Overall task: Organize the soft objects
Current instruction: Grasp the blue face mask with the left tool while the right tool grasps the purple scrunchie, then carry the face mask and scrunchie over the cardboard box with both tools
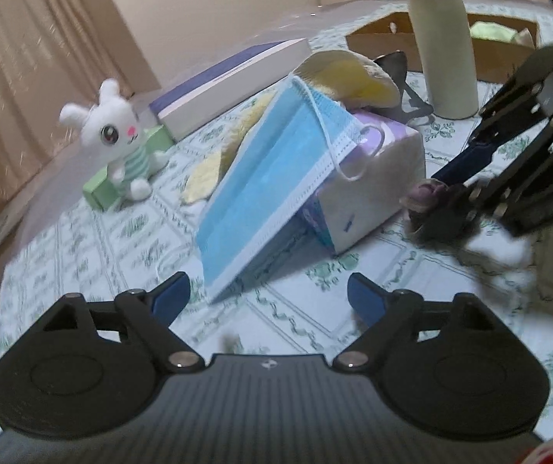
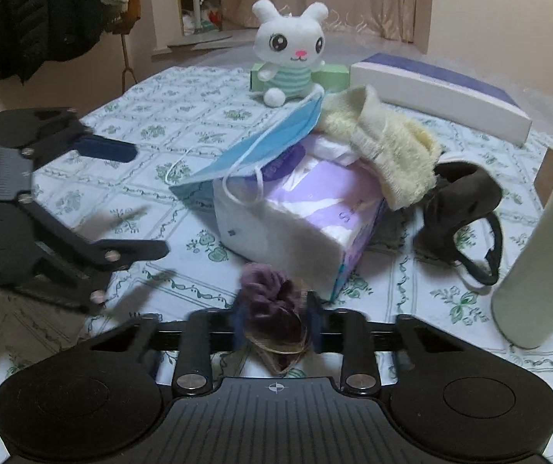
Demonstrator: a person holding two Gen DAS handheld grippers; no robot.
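Observation:
My right gripper is shut on a purple scrunchie, held just above the table in front of a purple-and-white tissue pack; the scrunchie also shows in the left wrist view. A blue face mask and a yellow sock lie draped over the pack. A black mask lies to its right. A white plush bunny sits at the far side. My left gripper is open and empty, facing the blue mask's lower edge.
A white-and-purple box and a green box stand at the back. A cream bottle stands to the right, with a cardboard box holding soft items behind it. The table has a floral cloth.

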